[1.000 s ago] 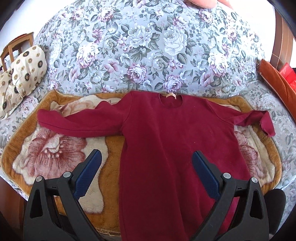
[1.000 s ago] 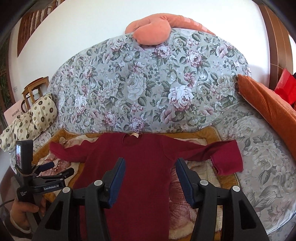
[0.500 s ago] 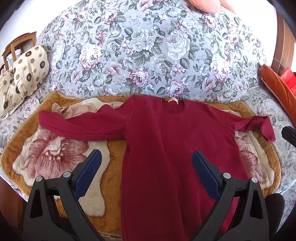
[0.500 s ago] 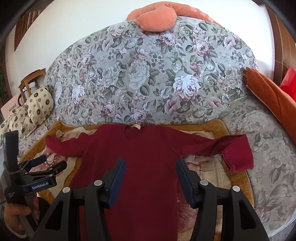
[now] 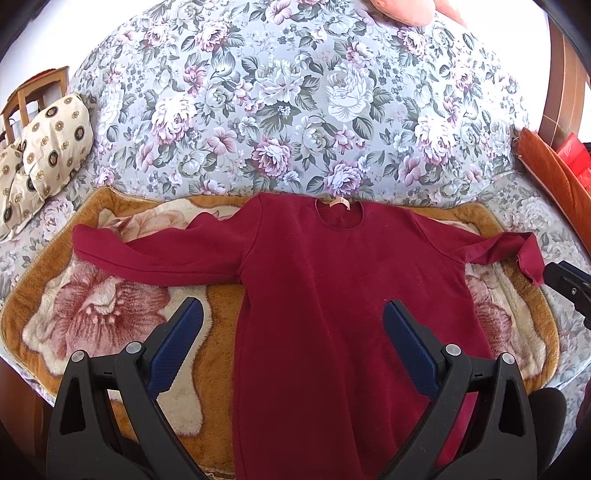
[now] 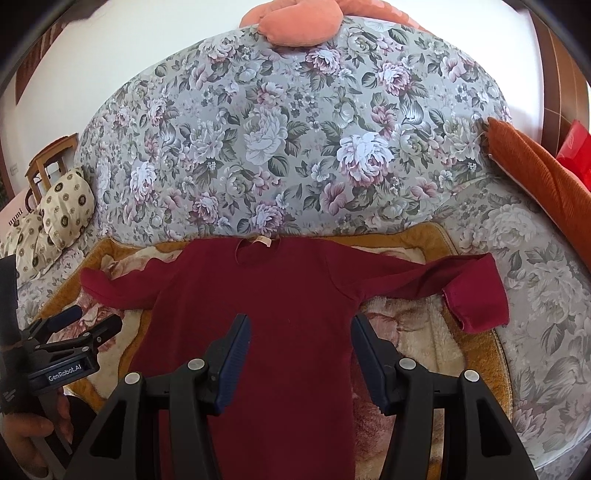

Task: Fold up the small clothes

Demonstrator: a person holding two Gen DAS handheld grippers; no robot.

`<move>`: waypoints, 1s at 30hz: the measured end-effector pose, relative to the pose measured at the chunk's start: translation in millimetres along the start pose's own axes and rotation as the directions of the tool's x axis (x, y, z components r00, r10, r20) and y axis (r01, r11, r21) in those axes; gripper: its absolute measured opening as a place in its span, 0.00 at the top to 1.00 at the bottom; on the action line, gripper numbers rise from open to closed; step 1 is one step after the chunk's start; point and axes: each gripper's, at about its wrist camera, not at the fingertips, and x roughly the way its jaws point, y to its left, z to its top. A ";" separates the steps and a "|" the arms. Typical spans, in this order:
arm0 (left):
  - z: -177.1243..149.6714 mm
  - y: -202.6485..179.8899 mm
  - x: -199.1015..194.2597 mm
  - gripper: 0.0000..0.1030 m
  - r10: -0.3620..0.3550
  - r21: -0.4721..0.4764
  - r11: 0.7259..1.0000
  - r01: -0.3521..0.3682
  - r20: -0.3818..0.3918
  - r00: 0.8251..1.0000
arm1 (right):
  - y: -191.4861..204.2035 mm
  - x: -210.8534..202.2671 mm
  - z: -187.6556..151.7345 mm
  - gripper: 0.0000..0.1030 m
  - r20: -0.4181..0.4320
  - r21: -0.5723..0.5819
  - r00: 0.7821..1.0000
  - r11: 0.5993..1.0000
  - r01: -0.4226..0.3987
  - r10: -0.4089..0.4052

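Observation:
A dark red long-sleeved top (image 5: 332,280) lies flat, collar away from me, on a plush floral blanket (image 5: 92,314); it also shows in the right wrist view (image 6: 280,306). Both sleeves stretch out sideways; the right cuff (image 6: 476,299) is folded over. My left gripper (image 5: 293,325) is open and empty above the top's lower body. My right gripper (image 6: 301,332) is open and empty above the same area. The left gripper also shows at the left edge of the right wrist view (image 6: 79,325).
The blanket lies on a floral sofa with a tall backrest (image 5: 295,103). Cream patterned cushions (image 5: 48,147) sit at the left, an orange cushion (image 6: 535,173) at the right, a peach cushion (image 6: 299,22) on top. A wooden chair (image 6: 48,162) stands far left.
Both grippers have drifted slightly, so the top sits a little lower and closer in both views. The right gripper's edge now shows at the right of the left wrist view. The garment has not moved.

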 end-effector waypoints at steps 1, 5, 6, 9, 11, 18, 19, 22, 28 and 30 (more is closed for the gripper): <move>0.1 -0.8 0.5 0.04 -0.001 0.000 1.000 0.001 -0.001 1.000 | 0.2 0.7 0.1 0.47 -0.002 -0.001 1.000 1.000 0.001 -0.001; -0.1 -2.4 1.2 0.04 0.000 0.000 1.000 0.000 -0.001 1.000 | 1.6 3.6 0.5 0.47 -0.007 0.000 1.000 1.000 0.000 0.000; 0.3 -3.2 1.7 0.04 0.000 -0.001 1.000 0.000 -0.001 1.000 | 1.9 4.5 0.8 0.47 -0.008 0.000 1.000 1.000 -0.001 0.001; 0.0 -3.2 3.2 0.04 -0.001 -0.006 1.000 0.001 -0.003 1.000 | 2.5 9.6 1.6 0.47 -0.018 0.001 1.000 1.000 0.003 -0.003; 0.3 -1.4 5.8 0.04 -0.003 -0.008 1.000 0.003 -0.009 1.000 | 2.8 13.1 1.6 0.47 -0.024 0.005 1.000 1.000 0.002 -0.002; 1.5 3.2 10.0 0.04 -0.005 -0.009 1.000 0.005 -0.016 1.000 | 7.2 26.4 5.4 0.47 -0.038 0.001 0.999 1.000 -0.010 0.010; 2.4 5.7 11.2 0.04 -0.005 -0.011 1.000 0.005 -0.018 1.000 | 8.7 27.9 5.2 0.47 -0.038 0.000 0.999 1.000 -0.010 0.010; 5.0 11.3 16.5 0.04 -0.004 -0.016 1.000 0.004 -0.028 1.000 | 12.5 34.7 7.9 0.47 -0.047 -0.005 0.999 1.000 -0.015 0.014; 9.1 15.6 26.5 0.04 0.001 -0.015 1.000 -0.001 -0.040 0.999 | 20.1 48.5 11.5 0.47 -0.060 -0.014 0.998 1.000 -0.022 0.021; 8.8 15.9 28.9 0.04 0.002 -0.015 1.000 -0.002 -0.044 0.999 | 22.1 53.4 12.9 0.47 -0.069 -0.016 0.997 1.000 -0.022 0.021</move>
